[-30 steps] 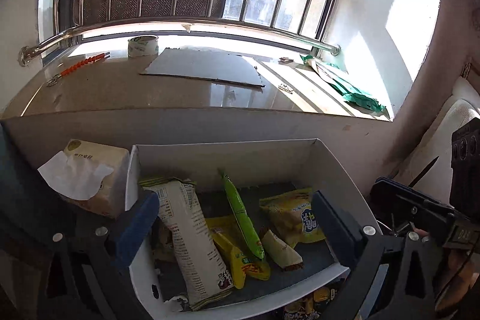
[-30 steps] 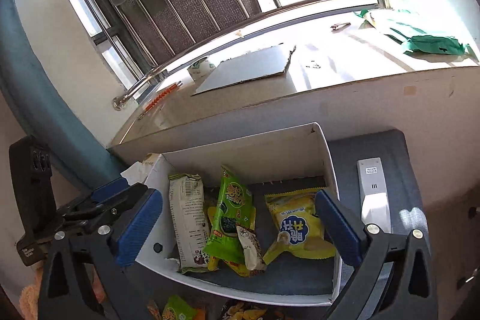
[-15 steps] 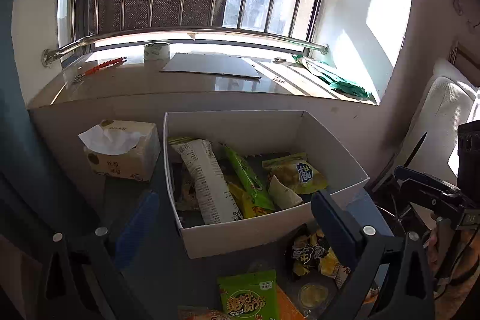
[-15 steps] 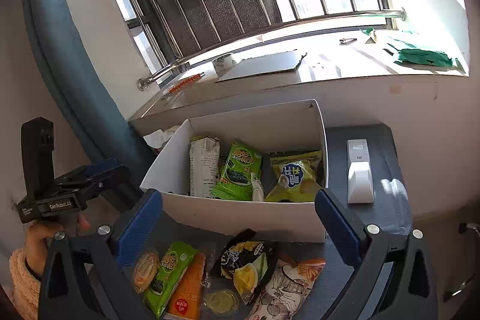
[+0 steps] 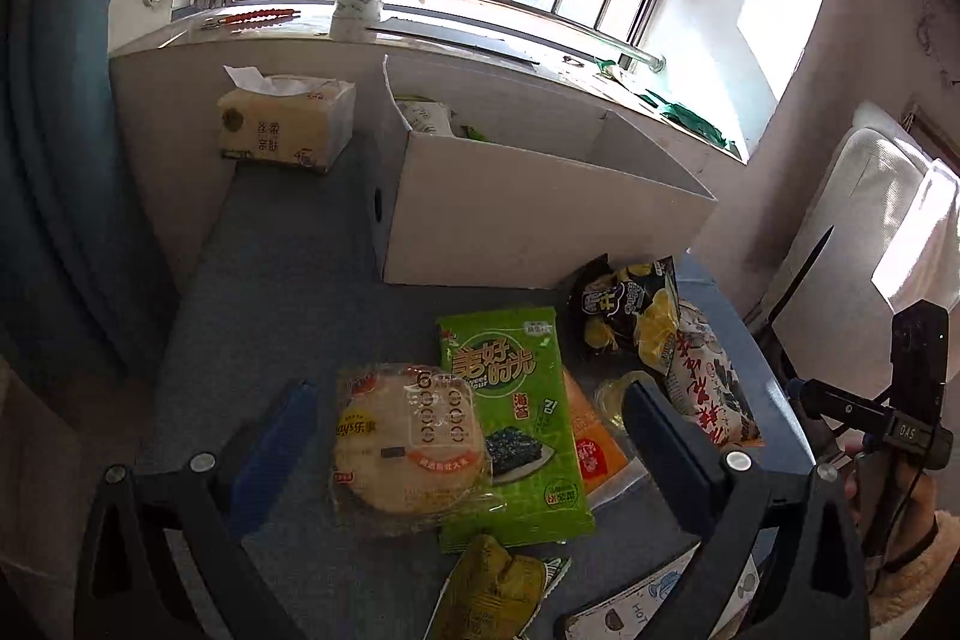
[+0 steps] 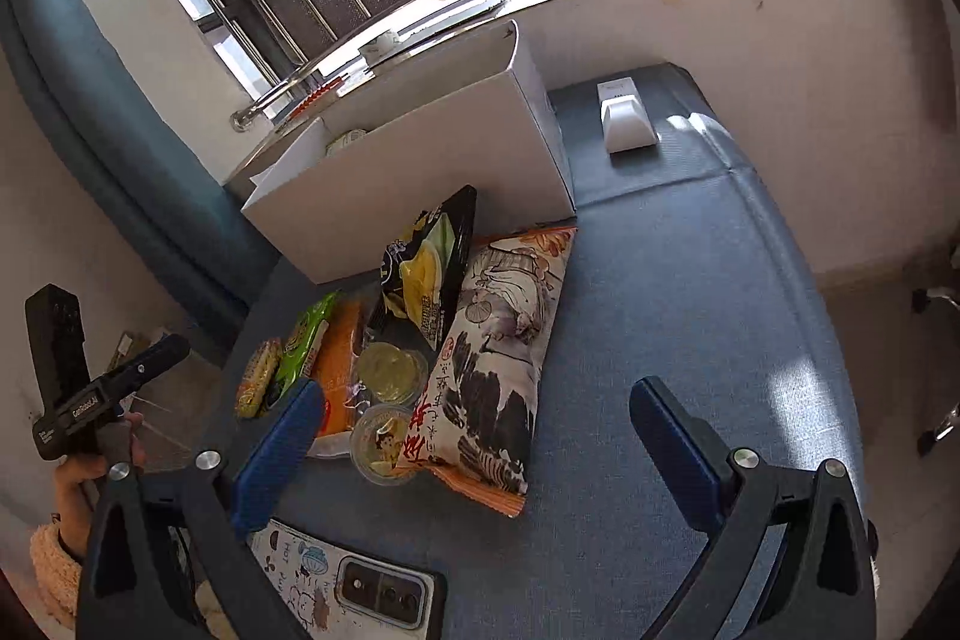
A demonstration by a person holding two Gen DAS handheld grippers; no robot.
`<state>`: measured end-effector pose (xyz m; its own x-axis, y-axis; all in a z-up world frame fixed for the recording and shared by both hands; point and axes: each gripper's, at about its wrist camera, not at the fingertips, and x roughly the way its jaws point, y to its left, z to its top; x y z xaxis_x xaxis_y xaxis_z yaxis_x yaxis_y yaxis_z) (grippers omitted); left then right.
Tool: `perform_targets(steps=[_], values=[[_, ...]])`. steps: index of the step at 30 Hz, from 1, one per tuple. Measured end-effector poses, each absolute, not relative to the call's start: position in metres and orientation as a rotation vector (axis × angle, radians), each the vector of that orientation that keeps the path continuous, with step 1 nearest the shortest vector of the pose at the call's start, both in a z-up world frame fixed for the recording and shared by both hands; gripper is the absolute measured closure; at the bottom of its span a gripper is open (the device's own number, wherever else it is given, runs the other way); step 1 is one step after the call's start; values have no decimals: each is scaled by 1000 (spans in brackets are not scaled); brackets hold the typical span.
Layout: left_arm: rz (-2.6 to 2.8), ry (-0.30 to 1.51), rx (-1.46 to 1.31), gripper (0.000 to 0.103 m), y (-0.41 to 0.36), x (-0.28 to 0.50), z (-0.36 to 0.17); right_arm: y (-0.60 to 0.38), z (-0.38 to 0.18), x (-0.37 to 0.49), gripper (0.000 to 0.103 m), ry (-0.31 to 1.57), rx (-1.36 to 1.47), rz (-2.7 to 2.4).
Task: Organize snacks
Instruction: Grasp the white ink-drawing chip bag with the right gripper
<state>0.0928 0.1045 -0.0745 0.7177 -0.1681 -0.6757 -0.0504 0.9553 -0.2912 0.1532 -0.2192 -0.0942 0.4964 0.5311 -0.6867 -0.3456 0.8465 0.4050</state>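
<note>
change: both views pulled back from the white cardboard box (image 5: pixel 528 214), upper centre, to loose packets in the lower frame
left tool (image 5: pixel 468 436): spread, over green seaweed packet (image 5: pixel 510 418)
right tool (image 6: pixel 474 430): spread, nothing gripped
meaning: next pick probably being lined up

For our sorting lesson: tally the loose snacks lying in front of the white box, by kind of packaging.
Sealed packets: 6 (round crisps pack, green seaweed pack, orange pack, black chips bag, ink-drawing bag, olive packet)
Clear cups: 2 (upper cup, lower cup)
Total: 8
</note>
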Motion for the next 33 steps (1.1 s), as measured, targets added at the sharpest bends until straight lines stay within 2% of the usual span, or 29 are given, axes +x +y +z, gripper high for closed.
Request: perform_targets(steps=[5,15,25,26,27,28,29,33], values=[[-47,815,-314,0,105,81,-94,-216,-107,140,0,955,120,482],[-110,794,-299,0,86,82,-82,-170,-107,175,0,961,35,488],[-54,814,-366,0,112,59,-93,-147,-131,202,0,1045,-40,471],[-50,817,-372,0,114,58,-94,-147,-134,201,2,1051,-33,480],[-44,819,-376,0,117,58,-96,-148,-136,201,20,1058,-27,483],[-37,823,-379,0,118,58,-97,-149,-137,200,32,1052,-46,457],[-34,826,-380,0,119,58,-99,-149,-136,199,51,1031,-81,426],[-43,837,-383,0,120,63,-103,-162,-132,198,57,1034,-36,443]])
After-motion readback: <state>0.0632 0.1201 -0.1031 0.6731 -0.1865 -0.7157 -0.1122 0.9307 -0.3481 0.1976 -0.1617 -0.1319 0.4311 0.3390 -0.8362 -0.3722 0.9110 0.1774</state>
